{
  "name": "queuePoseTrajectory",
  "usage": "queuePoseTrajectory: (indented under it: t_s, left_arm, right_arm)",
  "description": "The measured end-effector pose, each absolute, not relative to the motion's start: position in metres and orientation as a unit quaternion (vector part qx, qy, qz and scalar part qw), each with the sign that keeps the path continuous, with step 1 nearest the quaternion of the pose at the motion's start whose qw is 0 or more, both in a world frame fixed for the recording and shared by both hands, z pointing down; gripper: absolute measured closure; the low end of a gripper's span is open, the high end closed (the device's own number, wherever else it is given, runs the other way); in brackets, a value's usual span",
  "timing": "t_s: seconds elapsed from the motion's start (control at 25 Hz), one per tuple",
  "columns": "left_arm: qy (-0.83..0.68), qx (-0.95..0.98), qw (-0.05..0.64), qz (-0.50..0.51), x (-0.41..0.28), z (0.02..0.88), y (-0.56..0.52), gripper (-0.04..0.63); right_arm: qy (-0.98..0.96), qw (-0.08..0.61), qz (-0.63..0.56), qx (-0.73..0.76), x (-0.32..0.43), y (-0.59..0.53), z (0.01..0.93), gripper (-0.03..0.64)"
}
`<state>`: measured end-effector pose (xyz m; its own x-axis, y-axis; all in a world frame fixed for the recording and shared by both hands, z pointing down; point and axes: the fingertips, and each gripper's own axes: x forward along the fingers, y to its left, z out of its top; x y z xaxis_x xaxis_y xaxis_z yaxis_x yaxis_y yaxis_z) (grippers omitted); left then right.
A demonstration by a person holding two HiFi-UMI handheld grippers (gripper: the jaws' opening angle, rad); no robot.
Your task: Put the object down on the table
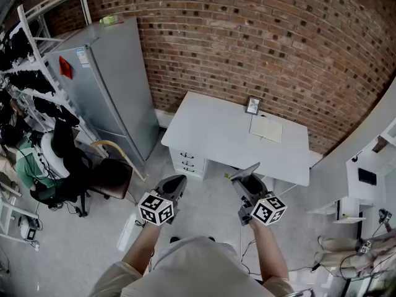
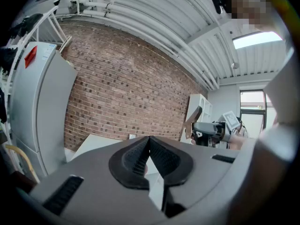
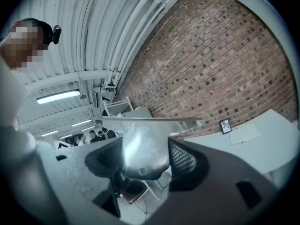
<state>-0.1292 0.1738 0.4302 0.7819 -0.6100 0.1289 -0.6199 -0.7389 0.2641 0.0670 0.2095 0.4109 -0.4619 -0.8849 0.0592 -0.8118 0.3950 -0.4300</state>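
In front of the white table, well short of its near edge, the right gripper is roughly level, its jaws spread wide and clamped on the metal object. This is a dull silvery piece whose broad body sits between the pads and whose thin, flat top edge juts out sideways past them. The task's thing is therefore in the air over the floor, not yet above the table. The left gripper has its jaws closed together with nothing between them and hangs beside the right, taking no part. To do the step well, I judge that the right gripper should carry the object forward over the bare left or middle part of the tabletop. That path keeps it clear of the small picture frame and the open notebook near the wall. It should then lower until the object's underside rests on the surface before the jaws let go. Releasing early would probably let the metal drop and clatter or slide, and the jutting edge could catch the table's rim if the approach is too low. As for containers, the drawers under the table's left end are shut and the tall grey fridge is closed, so their contents cannot be told. A small green thing lies on top of the fridge.
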Motion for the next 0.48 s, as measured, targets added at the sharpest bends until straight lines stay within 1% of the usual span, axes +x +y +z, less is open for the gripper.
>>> queuePoseTrajectory:
  t_s: [0.48]
  left_arm:
    - [-0.329,0.933,0.146,0.020,-0.1281,0.4305,0.1788,0.601]
  right_arm:
    - [0.831,0.091,-0.200,-0.511,0.0661,0.2138,0.4095,0.328]
